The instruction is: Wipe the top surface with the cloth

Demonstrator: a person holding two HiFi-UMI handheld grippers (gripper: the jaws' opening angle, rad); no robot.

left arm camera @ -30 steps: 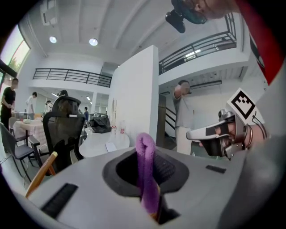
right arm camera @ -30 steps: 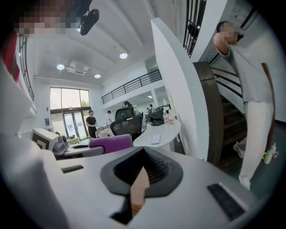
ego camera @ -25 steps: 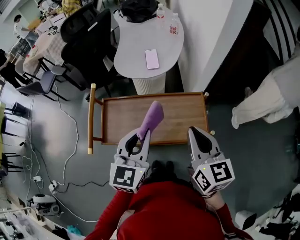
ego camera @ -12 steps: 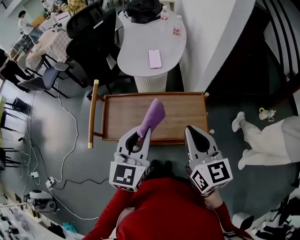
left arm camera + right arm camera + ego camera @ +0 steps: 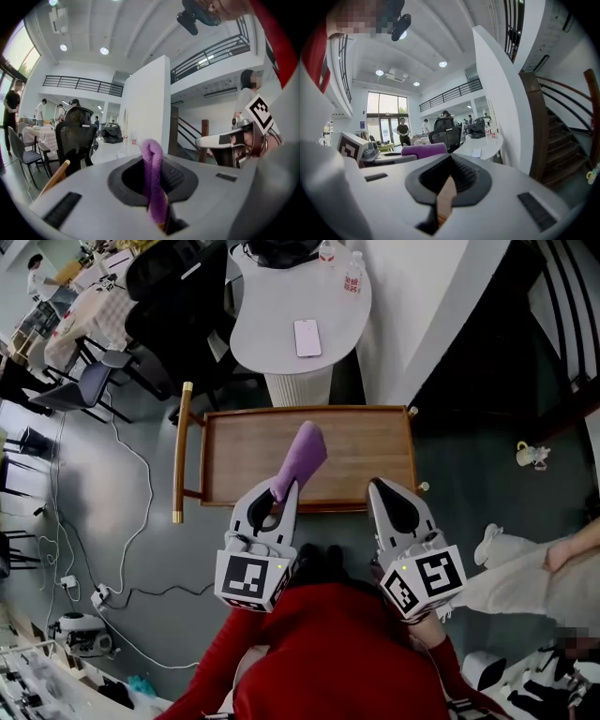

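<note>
Left gripper (image 5: 281,495) is clamping the purple cloth (image 5: 300,450). In the left gripper view its jaws are pressing together on the fold, and the cloth is sticking up and out past the tips. From the head view, the cloth's free end is hanging over the middle of the wooden cart (image 5: 246,454) top, a bit toward the near edge. Can't tell if it is touching the wood or just hovering above it.

Right gripper (image 5: 382,493) is holding nothing. Its jaws are sitting together, with only a thin sliver of brown showing between them in the right gripper view. It is pointing at the cart's near edge, toward the near right corner, beside the left gripper and apart from it.

Both grippers are being held close to the person's body, with a red sleeve (image 5: 309,652) showing below them.

The cart's handle bar (image 5: 178,452) is running along its left end. A white round table (image 5: 267,329) is standing just beyond the far edge, carrying a phone (image 5: 307,337) and a bottle (image 5: 353,282). A black office chair (image 5: 173,296) is standing to that table's left. Cables (image 5: 120,486) are lying on the floor left of the cart.
</note>
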